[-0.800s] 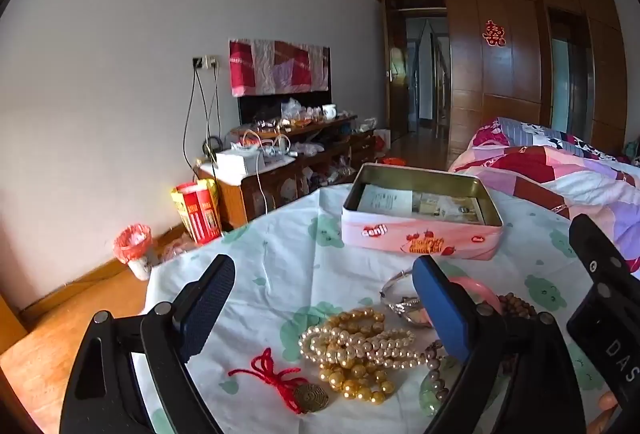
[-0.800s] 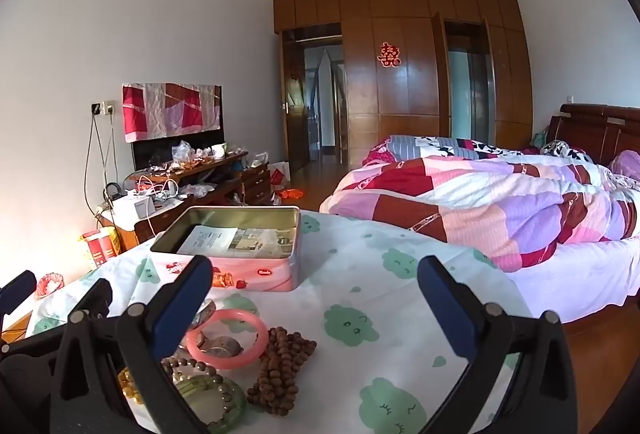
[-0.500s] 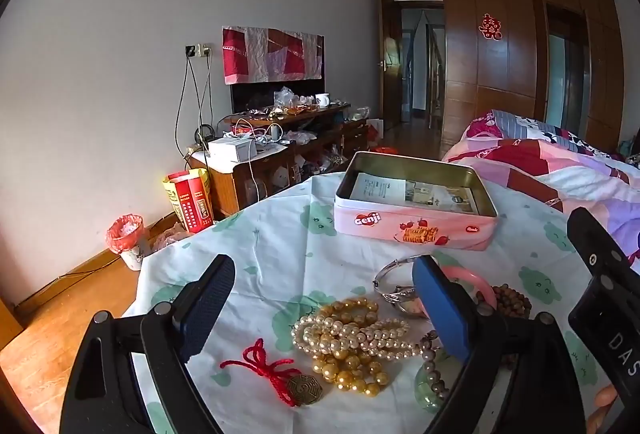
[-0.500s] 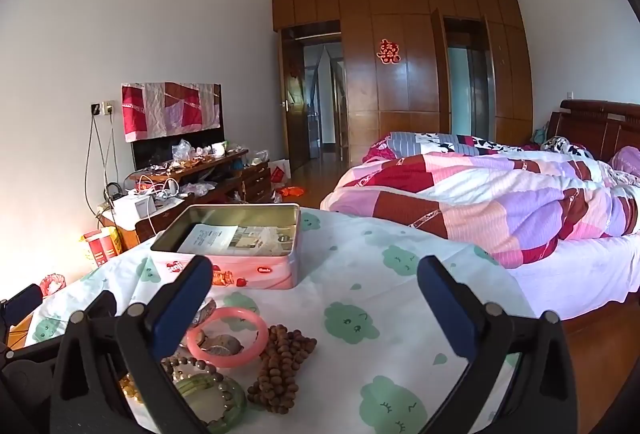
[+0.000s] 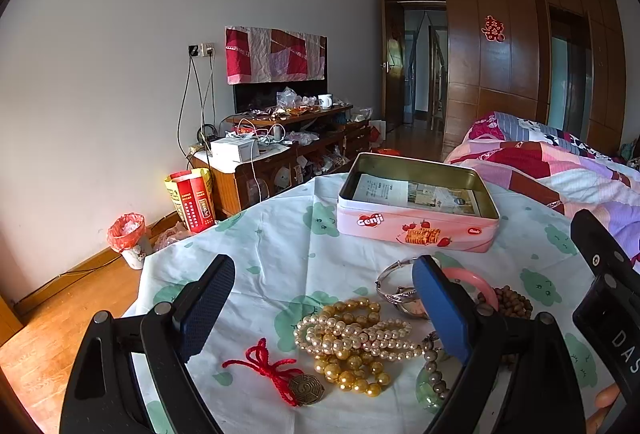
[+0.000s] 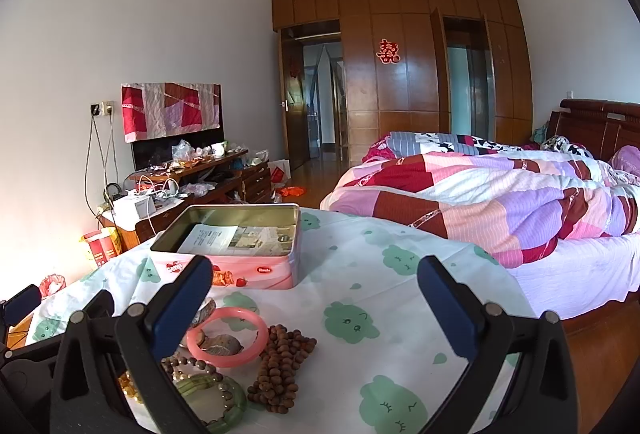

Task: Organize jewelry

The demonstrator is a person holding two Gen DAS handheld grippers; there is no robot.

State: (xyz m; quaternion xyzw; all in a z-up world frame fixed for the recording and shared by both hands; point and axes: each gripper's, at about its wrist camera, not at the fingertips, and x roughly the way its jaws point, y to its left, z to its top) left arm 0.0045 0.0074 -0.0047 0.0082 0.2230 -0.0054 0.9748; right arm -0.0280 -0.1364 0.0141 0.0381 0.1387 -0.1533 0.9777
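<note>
- Left hand-held gripper (image 5: 324, 308): jaws spread, empty; pearl strands (image 5: 352, 330) lie between them, long axis 3–9 o'clock.
- Right hand-held gripper (image 6: 316, 308): spread, empty; jewelry at its 8 o'clock.
- Tin (image 5: 416, 230) at 12 on desk (image 5: 276, 254); left nearer.

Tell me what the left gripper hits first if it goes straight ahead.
Probably the pearl strands lying between the open jaws of the left gripper; beyond them sits the pink tin. Depth is hard to judge here.

clothed table (image 5: 280, 258), pink tin (image 5: 416, 230), jewelry pile (image 5: 360, 338)
</note>
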